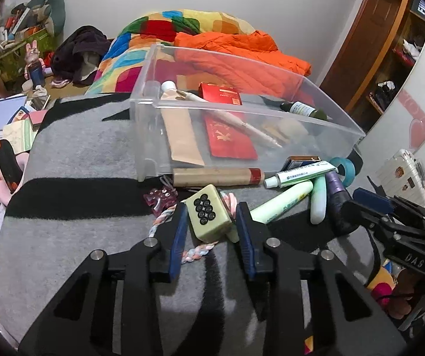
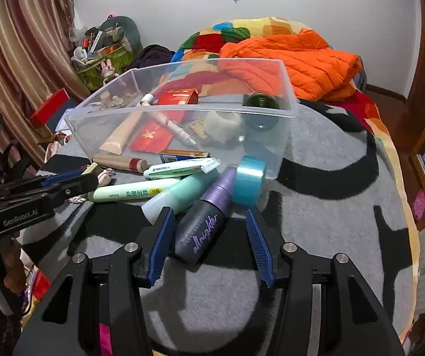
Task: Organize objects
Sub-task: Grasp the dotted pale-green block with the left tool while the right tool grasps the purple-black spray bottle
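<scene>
Tile (image 1: 208,212) seen between left gripper (image 1: 211,222) pads on blanket (image 1: 79,154), jaws narrowed, pads at both sides, contact likely. Spray bottle (image 2: 203,228) framed by right gripper (image 2: 211,228), jaws wider, right pad clear. Bottle axis pointed toward bin (image 2: 283,136) ahead.

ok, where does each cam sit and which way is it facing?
Left wrist: on the left claw, tilted down at the mahjong tile between its pads; right claw at the right edge.
Right wrist: on the right claw, tilted down at the black spray bottle; left claw at the left.
Shared: clear bin, pale green tube, blue tape roll.
</scene>
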### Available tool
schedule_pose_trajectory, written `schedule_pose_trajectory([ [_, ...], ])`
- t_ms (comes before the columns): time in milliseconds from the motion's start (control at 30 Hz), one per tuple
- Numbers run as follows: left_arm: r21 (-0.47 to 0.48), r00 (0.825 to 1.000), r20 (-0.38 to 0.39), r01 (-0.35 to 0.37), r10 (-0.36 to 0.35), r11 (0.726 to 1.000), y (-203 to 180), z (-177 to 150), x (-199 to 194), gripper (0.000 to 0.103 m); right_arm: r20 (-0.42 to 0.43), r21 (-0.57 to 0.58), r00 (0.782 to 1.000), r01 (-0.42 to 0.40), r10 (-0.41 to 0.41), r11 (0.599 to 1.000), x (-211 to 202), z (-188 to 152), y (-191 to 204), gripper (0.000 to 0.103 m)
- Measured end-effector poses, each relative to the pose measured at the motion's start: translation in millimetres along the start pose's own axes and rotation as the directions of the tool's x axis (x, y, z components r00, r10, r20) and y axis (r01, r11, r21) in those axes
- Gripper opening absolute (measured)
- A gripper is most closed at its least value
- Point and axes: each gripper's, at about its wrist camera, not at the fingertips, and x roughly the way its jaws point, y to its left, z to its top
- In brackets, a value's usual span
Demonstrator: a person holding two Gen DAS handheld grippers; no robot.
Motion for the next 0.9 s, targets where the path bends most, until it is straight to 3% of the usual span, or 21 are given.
schedule_pose_trajectory([
  [233, -0.008, 1.0, -0.02, 0.012, -0.012, 1.0, 12, -12, -10, 0.028, 0.016, 0.013, 0.999, 0.043, -0.043, 0.999, -17, -5, -16, 0.042],
  [367, 0.013, 0.999, -0.04, -0.002, 0.003, 1.0, 9, -10, -6, 0.029, 0.001, 0.064, 1.0, 0.0, 0.0, 0.998, -12, 1, -24, 0.042],
  [567, -0.028, 0.998, -0.055, 0.022, -0.023, 0.999, 11, 0, 1, 0.029, -0.025, 0.037, 0.999, -0.036, 0.037, 0.999, -2, 4, -5, 0.042],
  [733, -0.048, 0.999, -0.029, 0.025, -0.026, 0.999, 15, -2, 3, 0.027, -0.056, 0.006, 0.998, 0.007, -0.006, 1.0, 13, -3, 1, 0.042],
  [900, -0.033, 1.0, 0.003, -0.023, 0.023, 0.999, 12, -9, -3, 0.024, -0.026, 0.013, 0.999, 0.024, -0.024, 1.0, 9, -6, -3, 0.027],
])
